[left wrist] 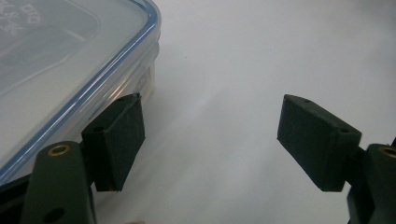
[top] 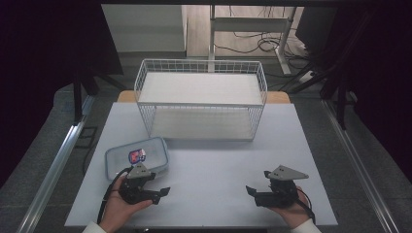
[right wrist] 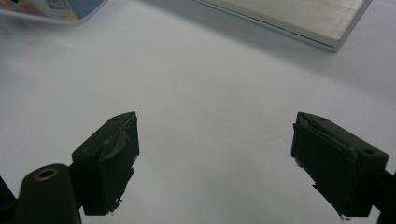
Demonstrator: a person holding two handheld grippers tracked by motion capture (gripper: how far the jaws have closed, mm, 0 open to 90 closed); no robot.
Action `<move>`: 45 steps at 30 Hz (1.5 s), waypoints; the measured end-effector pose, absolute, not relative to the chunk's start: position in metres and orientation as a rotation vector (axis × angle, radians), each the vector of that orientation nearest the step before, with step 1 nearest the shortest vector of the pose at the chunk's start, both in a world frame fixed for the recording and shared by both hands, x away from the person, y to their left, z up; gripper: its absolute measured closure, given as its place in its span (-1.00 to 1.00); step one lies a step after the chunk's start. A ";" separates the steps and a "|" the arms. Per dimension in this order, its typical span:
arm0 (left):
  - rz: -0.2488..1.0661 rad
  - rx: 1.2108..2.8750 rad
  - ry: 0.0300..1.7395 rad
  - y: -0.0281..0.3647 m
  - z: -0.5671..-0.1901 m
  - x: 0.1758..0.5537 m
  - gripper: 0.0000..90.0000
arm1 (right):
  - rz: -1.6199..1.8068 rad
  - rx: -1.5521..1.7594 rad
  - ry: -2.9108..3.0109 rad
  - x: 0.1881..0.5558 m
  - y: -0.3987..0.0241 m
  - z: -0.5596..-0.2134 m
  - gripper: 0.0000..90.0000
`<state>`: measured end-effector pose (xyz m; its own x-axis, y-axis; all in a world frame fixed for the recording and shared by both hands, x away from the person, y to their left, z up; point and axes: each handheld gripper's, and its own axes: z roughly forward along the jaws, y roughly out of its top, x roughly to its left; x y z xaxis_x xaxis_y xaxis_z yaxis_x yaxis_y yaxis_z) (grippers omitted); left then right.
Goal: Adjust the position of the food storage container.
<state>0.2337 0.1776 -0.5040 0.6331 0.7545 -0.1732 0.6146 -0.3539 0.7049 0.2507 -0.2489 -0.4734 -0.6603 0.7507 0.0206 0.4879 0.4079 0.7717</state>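
Observation:
A clear plastic container (top: 137, 155) with a blue-rimmed lid and a coloured sticker lies on the left of the white table (top: 218, 160). My left gripper (top: 160, 183) is held just in front of it, jaws open and pointing right. In the left gripper view the container (left wrist: 70, 56) lies at the upper left. The left gripper (left wrist: 210, 116) is open over bare table, with one finger (left wrist: 116, 140) right beside the container's side wall. My right gripper (top: 258, 181) rests open at the front right and points left. In the right gripper view the right gripper (right wrist: 215, 135) holds nothing.
A white wire rack (top: 201, 97) with two shelves stands at the back centre of the table; its base plate (right wrist: 289, 18) and a corner of the container (right wrist: 56, 9) show in the right gripper view. Bare table lies between the two grippers. Black stands flank the table.

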 end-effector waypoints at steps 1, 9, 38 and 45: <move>0.232 2.083 1.066 0.178 -0.504 0.234 -0.48 | 1.117 1.073 2.342 0.251 -0.249 -0.473 -0.65; 0.233 2.080 1.064 0.178 -0.502 0.230 -0.48 | 1.079 1.068 2.374 0.251 -0.243 -0.476 -0.62; 0.237 1.958 1.063 0.204 -0.452 0.250 -0.33 | 1.065 1.089 2.371 0.251 -0.241 -0.474 -0.59; 0.284 1.917 1.154 0.233 -0.438 0.290 -0.14 | 1.044 1.093 2.363 0.253 -0.243 -0.475 -0.59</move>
<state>0.2901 0.2334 -0.4376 0.5466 0.8075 -0.2218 0.6126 -0.2050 0.7633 0.2534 -0.2428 -0.4750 -0.6486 0.7611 0.0038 0.5153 0.4355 0.7381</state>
